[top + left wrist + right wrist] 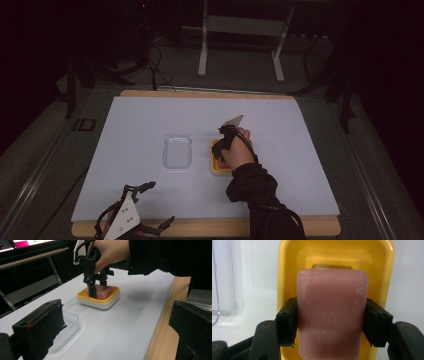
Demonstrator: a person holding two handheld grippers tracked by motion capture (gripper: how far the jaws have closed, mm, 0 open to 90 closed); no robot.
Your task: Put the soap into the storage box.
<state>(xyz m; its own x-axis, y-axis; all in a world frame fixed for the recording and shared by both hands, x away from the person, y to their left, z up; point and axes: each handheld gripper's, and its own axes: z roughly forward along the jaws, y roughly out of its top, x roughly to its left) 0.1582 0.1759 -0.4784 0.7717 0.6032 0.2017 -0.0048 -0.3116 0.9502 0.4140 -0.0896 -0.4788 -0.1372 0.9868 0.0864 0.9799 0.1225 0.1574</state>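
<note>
The right hand-held gripper [331,322] points straight down over a yellow soap dish [287,270], its two black jaws pressed against the long sides of a pink bar of soap [332,315], so it is grasping the bar. The soap sits inside the dish; whether it rests on the bottom or is lifted a little cannot be told. In the left gripper view the same tool [91,288] stands upright in the dish, held from above by the person's right hand [111,251], with a dark sleeve running off to the right. The dish [100,301] has a yellow top over a white base and stands on the white sheet covering the table [150,200]. Just to its left in the high view lies a clear plastic lid or tray [178,151], flat on the sheet and apart from the dish. The left hand-held gripper [150,205] lies at the near left edge of the table, jaws spread wide and holding nothing.
</note>
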